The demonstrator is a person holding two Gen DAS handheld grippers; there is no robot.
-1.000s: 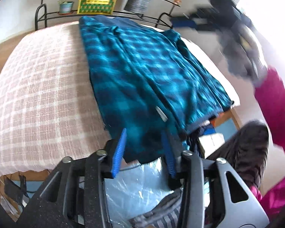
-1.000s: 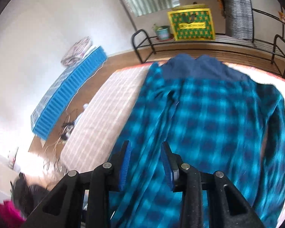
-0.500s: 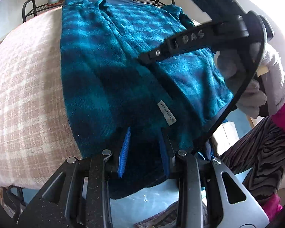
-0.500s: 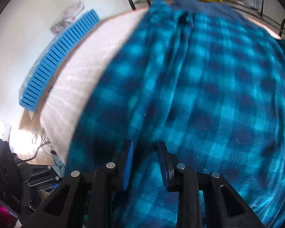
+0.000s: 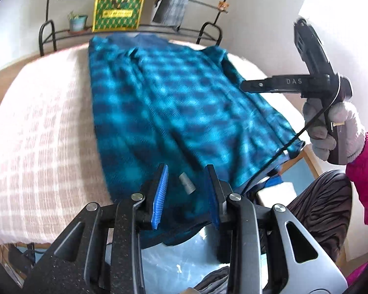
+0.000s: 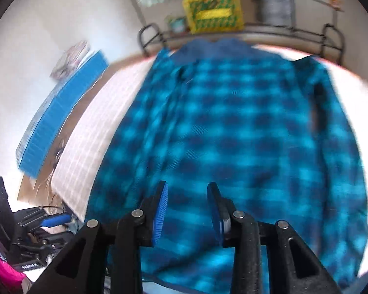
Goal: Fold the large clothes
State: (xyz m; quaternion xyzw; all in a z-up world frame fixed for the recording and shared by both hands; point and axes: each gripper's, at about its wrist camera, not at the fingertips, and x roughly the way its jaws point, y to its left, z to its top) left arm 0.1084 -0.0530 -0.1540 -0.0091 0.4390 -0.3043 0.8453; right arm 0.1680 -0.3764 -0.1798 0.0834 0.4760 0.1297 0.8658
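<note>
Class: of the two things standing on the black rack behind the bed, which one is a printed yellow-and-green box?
The yellow-and-green box, right of the small potted plant, which is teal and far smaller.

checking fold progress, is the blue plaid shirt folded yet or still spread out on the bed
Mostly spread: the blue plaid shirt lies full length on the bed, collar far, hem overhanging the near edge. One sleeve looks laid inward.

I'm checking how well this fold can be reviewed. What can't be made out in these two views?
- Label on the plaid shirt, left wrist view: print blurred and too small.
- Shirt's near hem, right wrist view: hidden behind the right gripper.
- Yellow-green crate, right wrist view: lettering lost to blur.
- Right gripper's fingers, left wrist view: edge-on, gap unreadable.
</note>
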